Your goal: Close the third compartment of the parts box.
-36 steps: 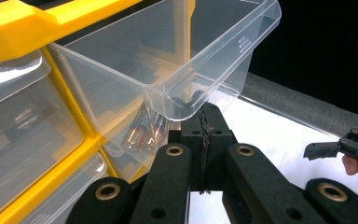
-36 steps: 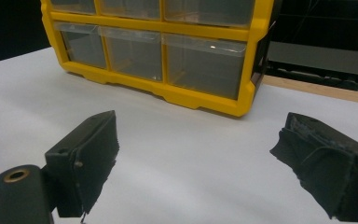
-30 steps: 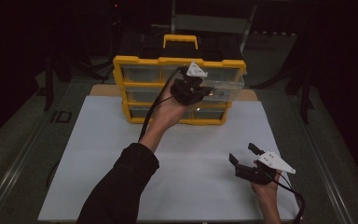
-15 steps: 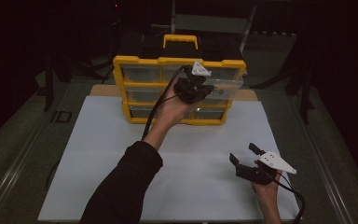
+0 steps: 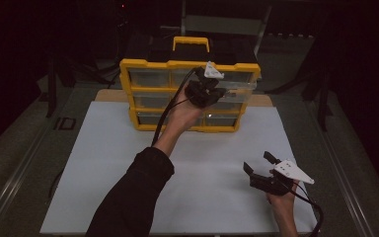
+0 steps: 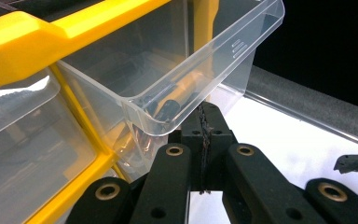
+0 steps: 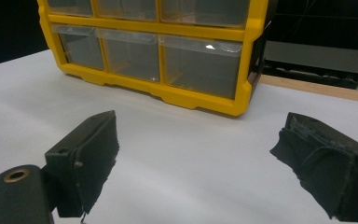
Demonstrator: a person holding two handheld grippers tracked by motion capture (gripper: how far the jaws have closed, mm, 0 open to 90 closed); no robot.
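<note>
Clear plastic drawer (image 6: 200, 56) juts half out of the yellow organizer's (image 5: 143, 64) top row: light, thin-walled, slippery. Left claw (image 6: 204, 135), jaws pressed together, sits just under its front lip, the best grip. Right claw (image 7: 196, 163) waits, jaws apart, above the tabletop (image 5: 108, 163).

High view is looking forward and down over the whole tabletop (image 5: 128, 163), left gripper view is sitting tight against the yellow organizer (image 6: 23, 37), right gripper view is facing it from farther back.
</note>
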